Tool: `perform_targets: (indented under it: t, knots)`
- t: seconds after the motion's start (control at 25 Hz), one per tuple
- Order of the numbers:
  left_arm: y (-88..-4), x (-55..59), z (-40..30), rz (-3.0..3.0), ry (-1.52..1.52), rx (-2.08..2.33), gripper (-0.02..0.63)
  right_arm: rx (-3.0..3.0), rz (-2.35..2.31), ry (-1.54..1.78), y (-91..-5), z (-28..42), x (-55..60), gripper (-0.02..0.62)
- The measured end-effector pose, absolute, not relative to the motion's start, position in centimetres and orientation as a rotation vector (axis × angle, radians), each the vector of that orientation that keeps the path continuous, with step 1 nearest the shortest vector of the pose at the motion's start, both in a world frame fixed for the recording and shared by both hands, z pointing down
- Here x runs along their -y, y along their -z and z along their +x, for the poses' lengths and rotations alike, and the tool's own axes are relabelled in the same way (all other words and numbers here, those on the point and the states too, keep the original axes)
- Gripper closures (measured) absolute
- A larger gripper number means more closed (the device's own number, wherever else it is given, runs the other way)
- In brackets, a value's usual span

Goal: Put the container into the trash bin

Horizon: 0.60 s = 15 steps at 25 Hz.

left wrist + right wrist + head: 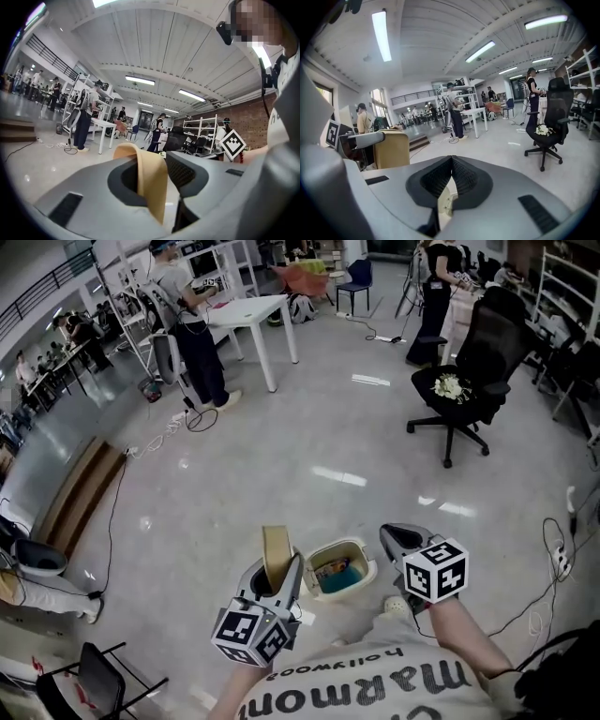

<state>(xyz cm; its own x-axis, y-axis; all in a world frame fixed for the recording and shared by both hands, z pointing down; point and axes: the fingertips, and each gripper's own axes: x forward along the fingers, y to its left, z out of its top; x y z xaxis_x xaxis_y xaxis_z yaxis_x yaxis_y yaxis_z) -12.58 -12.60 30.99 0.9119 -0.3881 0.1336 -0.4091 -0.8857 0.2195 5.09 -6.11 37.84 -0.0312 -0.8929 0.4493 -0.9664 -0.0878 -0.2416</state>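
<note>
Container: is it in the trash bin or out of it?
Out. The left tongs grip the tan container, holding it beside the cream trash bin, not inside it.

Counted at bottom centre: two hand-held grippers, namely the left hand-held gripper and the right hand-held gripper. One tan container, bottom centre, left side. One cream trash bin between the two. At upper right, one black office chair and one bunch of flowers. At upper centre, one white worktop.
</note>
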Motion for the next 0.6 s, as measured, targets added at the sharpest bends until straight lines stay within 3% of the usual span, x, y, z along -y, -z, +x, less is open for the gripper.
perform_targets:
  t: [0.6]
  knots:
    - [-30.7,17.2,-3.8,2.750,-0.050,0.926,0.489,2.220,1.808,-0.700,-37.3,15.3,15.3,0.592]
